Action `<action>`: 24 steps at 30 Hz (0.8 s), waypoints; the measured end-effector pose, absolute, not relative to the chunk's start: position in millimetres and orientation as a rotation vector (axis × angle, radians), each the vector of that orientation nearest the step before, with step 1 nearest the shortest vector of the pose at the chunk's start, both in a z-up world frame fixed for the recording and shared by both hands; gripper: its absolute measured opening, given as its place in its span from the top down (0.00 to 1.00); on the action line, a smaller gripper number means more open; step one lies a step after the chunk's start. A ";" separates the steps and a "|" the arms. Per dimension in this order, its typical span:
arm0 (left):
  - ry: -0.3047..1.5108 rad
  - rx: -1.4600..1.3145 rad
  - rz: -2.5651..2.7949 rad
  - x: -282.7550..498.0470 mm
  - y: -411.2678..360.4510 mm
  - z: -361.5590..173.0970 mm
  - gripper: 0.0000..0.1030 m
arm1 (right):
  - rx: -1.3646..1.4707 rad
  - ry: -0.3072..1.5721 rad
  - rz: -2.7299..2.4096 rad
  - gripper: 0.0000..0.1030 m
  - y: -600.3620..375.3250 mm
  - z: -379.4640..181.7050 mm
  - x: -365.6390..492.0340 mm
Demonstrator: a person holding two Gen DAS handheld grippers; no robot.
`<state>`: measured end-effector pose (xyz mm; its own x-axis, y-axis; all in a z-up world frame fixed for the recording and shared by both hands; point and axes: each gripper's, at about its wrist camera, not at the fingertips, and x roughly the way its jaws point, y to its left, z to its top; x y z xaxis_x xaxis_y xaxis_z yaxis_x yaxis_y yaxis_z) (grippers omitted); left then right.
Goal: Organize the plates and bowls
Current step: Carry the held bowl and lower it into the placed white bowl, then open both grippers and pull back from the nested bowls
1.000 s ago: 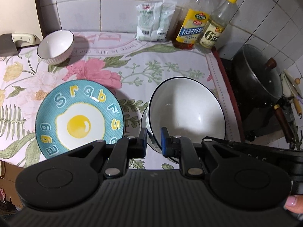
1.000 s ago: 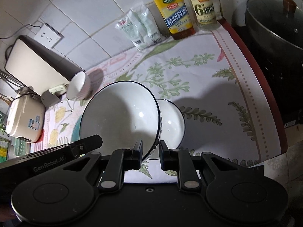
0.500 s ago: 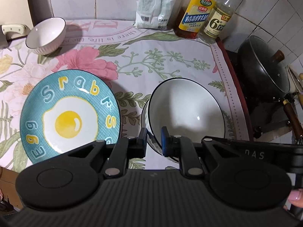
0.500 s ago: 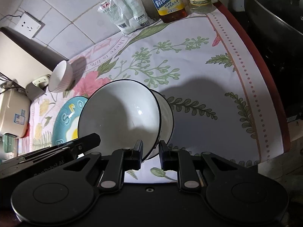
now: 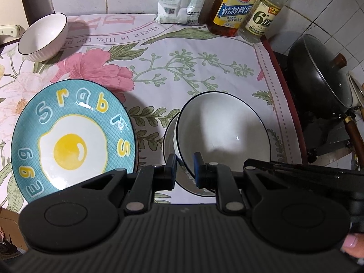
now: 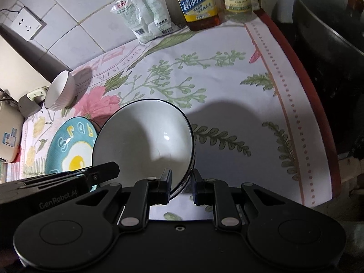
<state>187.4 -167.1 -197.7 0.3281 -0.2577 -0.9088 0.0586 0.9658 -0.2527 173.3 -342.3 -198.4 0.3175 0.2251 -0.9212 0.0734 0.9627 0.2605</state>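
The large black-rimmed bowl (image 5: 224,134) is held by both grippers: its near rim is pinched between the narrowed fingers of the left gripper (image 5: 184,170) and of the right gripper (image 6: 180,182). It is tilted over a smaller white bowl (image 5: 169,140) just beyond the left fingers. An egg-patterned plate (image 5: 72,143) lies left of them.

Both wrist views down, close, sharing bowl (image 5: 221,134)

Dim, uneven light. Soft shadows fall across the tabletop (image 6: 227,86); small glare spots mark the large bowl (image 6: 145,141). Fisheye bending darkens the edges.
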 end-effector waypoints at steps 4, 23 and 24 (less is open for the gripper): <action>1.238 -0.171 -0.195 188.2 -169.7 -202.6 0.86 | 0.249 1.229 0.100 0.78 -340.1 -202.3 174.4; 1.269 -0.216 -0.193 178.7 -149.1 -168.3 0.61 | 0.200 1.153 0.137 0.72 -333.1 -180.2 165.9; 1.267 -0.213 -0.192 176.4 -146.7 -163.6 0.61 | 0.192 1.152 0.148 0.71 -331.4 -176.7 164.3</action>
